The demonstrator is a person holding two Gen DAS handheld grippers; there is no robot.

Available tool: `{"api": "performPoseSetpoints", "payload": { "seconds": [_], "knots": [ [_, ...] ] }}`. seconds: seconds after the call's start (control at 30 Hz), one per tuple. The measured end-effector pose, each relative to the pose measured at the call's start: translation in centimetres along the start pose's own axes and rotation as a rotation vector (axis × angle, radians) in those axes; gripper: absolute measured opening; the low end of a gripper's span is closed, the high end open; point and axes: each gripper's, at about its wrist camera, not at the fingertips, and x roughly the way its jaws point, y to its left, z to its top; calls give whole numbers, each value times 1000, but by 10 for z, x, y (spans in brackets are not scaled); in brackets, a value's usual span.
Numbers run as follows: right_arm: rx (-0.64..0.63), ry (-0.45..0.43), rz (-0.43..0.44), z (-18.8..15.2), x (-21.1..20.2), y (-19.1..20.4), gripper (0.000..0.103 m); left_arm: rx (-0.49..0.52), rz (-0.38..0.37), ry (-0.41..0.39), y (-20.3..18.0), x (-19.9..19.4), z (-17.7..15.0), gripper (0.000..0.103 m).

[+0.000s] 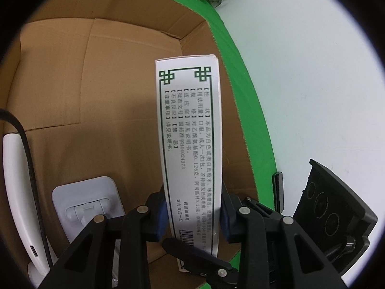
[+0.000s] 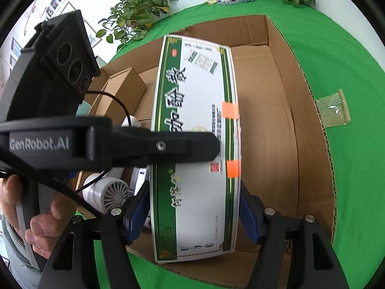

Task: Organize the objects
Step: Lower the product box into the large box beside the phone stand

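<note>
While both grippers close on the same medicine box (image 2: pixel 195 149), it hangs over the open cardboard carton (image 2: pixel 310 110). The right gripper (image 2: pixel 195 214) presses its blue pads (image 2: pixel 247 214) on the two long edges of the broad printed face, near the end at 6 o'clock. The left gripper (image 1: pixel 193 214) pinches the narrow side panel of the medicine box (image 1: pixel 190 130), also at the near end; from the right wrist view its finger crosses the box from 9 o'clock.

The long axis of the box runs from 6 to 12 o'clock, away from both tools, along the right wall of the carton. Bare carton floor lies under it and toward 12 o'clock. At 8 o'clock a white fan (image 2: pixel 113 192) and a black cable (image 1: pixel 28 149) already lie inside, and a small brown box (image 2: pixel 122 84) stands at 10 o'clock. I judge the coming move is lowering the box flat, away from these things.
</note>
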Motion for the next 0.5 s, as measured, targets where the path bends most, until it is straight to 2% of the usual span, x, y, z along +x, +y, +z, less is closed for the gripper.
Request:
{"api": "performPoseSetpoints", "payload": {
  "seconds": [0.17,0.27,0.4,0.5],
  "knots": [
    [38,4,46,0,5,-12,66,-21,3,24,13,8,-3,34],
    [45,-6,58,-3,2,-12,62,-20,13,33,17,9,-5,38],
    [3,1,-40,-7,1,13,60,-37,77,47,22,8,-7,47],
    [-6,2,-69,-1,12,16,60,-54,114,35,25,-5,-11,47]
  ]
}}
